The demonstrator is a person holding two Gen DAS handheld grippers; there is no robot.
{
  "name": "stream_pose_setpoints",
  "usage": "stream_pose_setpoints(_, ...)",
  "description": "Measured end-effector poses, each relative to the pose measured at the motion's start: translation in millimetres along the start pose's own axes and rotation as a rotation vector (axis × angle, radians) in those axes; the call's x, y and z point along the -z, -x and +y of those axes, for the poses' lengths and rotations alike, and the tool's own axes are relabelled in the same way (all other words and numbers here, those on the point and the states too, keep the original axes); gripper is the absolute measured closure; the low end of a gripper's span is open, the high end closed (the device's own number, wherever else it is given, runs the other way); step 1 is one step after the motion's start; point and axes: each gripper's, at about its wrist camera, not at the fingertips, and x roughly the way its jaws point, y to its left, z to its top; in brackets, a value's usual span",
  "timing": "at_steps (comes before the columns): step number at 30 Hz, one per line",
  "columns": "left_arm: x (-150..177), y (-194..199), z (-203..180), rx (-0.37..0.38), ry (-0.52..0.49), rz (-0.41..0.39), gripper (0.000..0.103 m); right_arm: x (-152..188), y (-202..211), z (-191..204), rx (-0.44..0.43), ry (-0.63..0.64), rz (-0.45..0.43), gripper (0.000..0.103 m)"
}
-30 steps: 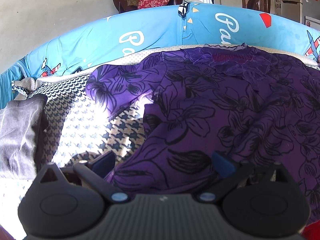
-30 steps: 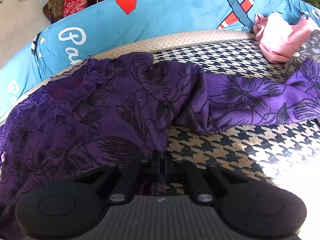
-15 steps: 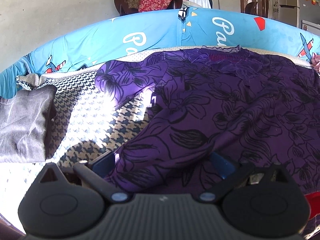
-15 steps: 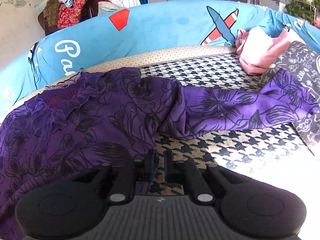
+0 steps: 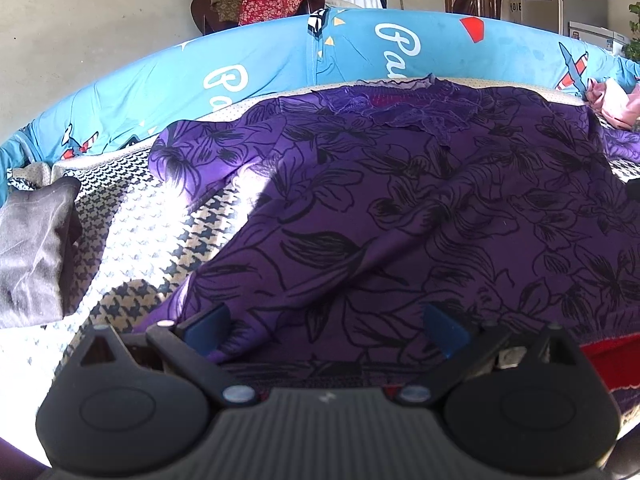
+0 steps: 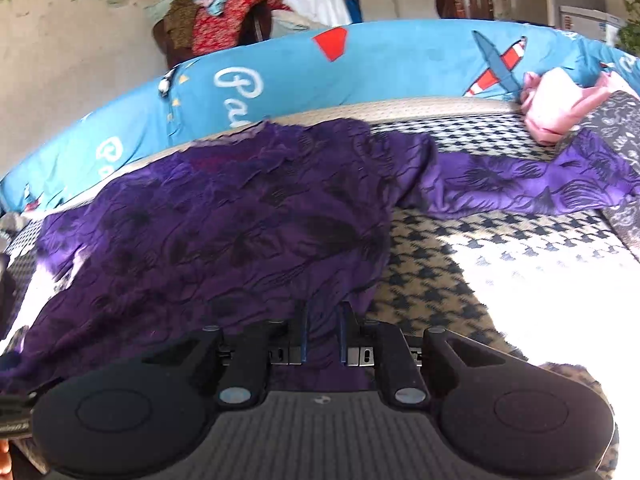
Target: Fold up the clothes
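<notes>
Purple dress (image 5: 400, 200) is lying spread straight ahead of both claws, its length running away from them, the left claw (image 5: 326, 330) gaping over the near hem and the right claw (image 6: 322, 336) pinching it.

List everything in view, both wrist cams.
purple garment: 1, purple with black floral print, spread on the bed
grey garment: 1, grey, folded, left edge
pink garment: 1, pink, bunched, far right
bed cover: 1, cream and dark houndstooth
bumper: 1, blue with planes, far side
clothes pile: mixed colours, background
left gripper: 1, fingers wide apart over the hem
right gripper: 1, fingers close together, cloth between
</notes>
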Motion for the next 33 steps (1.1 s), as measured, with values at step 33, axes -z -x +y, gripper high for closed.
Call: stream_pose_setpoints(33,21.3,40.2,10.1,0.120,0.099,-0.019,0.000,109.3,39.9,78.9,-0.205,0.310,0.151,0.071)
